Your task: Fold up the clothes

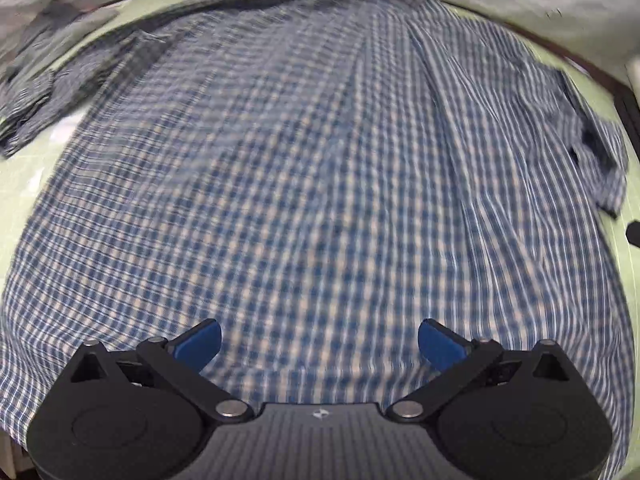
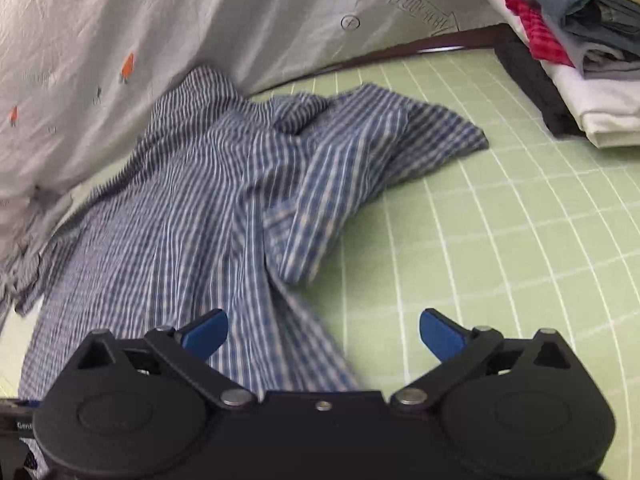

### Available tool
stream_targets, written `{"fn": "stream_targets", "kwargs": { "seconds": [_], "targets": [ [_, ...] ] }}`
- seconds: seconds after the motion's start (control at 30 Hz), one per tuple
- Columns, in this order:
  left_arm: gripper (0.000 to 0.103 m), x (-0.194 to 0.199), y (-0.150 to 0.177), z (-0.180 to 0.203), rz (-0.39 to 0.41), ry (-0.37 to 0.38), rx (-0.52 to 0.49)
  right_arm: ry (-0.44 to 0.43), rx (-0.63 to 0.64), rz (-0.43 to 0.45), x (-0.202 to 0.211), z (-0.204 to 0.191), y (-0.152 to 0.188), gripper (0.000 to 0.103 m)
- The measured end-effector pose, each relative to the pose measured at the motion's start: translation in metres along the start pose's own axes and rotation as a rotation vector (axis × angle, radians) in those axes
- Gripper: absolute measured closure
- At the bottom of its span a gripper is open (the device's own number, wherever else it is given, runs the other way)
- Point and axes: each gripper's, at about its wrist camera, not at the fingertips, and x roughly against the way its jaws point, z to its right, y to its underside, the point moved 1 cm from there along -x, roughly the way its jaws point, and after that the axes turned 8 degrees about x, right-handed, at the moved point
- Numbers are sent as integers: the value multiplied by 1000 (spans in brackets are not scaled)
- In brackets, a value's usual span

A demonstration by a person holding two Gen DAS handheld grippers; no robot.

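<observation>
A blue and white checked shirt lies spread on the green gridded mat and fills most of the left wrist view. Its sleeves trail off at the far left and far right. My left gripper is open and empty, just above the shirt's near hem. In the right wrist view the shirt lies rumpled, with one sleeve bunched toward the right. My right gripper is open and empty, over the shirt's right edge where it meets the mat.
A stack of folded clothes sits at the back right of the mat. A wrinkled grey-white sheet hangs along the back edge. A dark wooden edge runs behind the mat.
</observation>
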Motion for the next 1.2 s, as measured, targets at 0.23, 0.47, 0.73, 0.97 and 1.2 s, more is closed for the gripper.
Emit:
{"fn": "stream_targets", "kwargs": {
  "seconds": [0.23,0.47,0.73,0.97,1.2],
  "targets": [
    [0,-16,-33,9,8,-57,33,-121,-66,6,-38,15,-27,35],
    [0,-37,-53,30,-6,-74,-57,-134,-115,5,-52,33,-32,86],
    [0,-40,-48,36,2,-20,-73,-51,-275,207,14,80,-27,97],
    [0,-43,-50,37,17,-17,-75,22,-272,389,89,112,-53,97],
    [0,-44,-50,39,26,-16,-77,-46,-371,565,141,132,-83,97]
  ]
}}
